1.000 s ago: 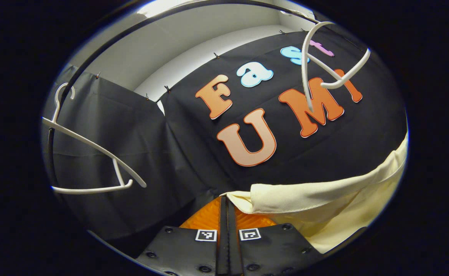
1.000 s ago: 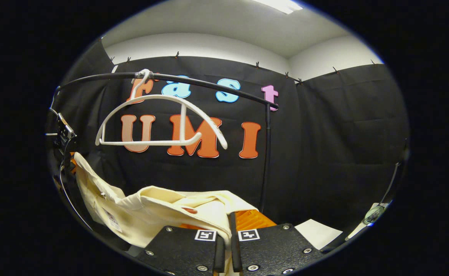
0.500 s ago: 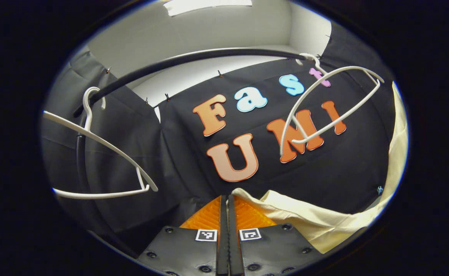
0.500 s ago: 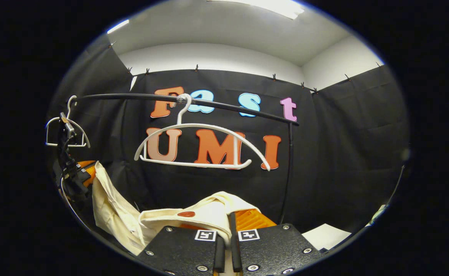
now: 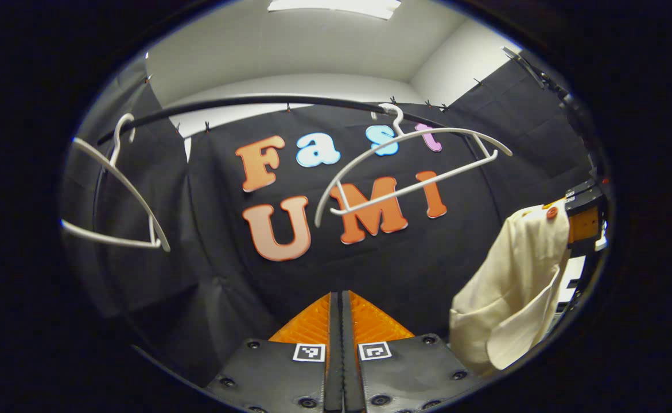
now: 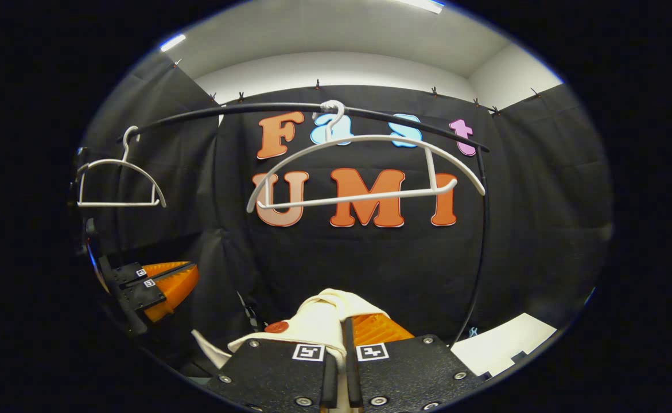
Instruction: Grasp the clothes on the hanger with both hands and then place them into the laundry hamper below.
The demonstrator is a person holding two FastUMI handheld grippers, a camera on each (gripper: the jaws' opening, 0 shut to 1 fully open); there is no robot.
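1. Left gripper (image 5: 341,321): fingers pressed together, nothing between them. It also shows in the right gripper view at lower left (image 6: 183,278), apart from the garment.
2. Right gripper (image 6: 340,344): fingers clamped on a fold of the cream shirt (image 6: 318,321); a red button sits on the cloth just left of the fingers.
3. In the left gripper view the cream shirt (image 5: 513,287) hangs bunched at right, dangling below the right gripper (image 5: 582,221).
4. Black rail (image 6: 255,112) carries two bare white hangers: the near hanger (image 6: 364,172) at centre and the far hanger (image 6: 117,183) at left.
5. Laundry hamper: cannot tell where it stands.
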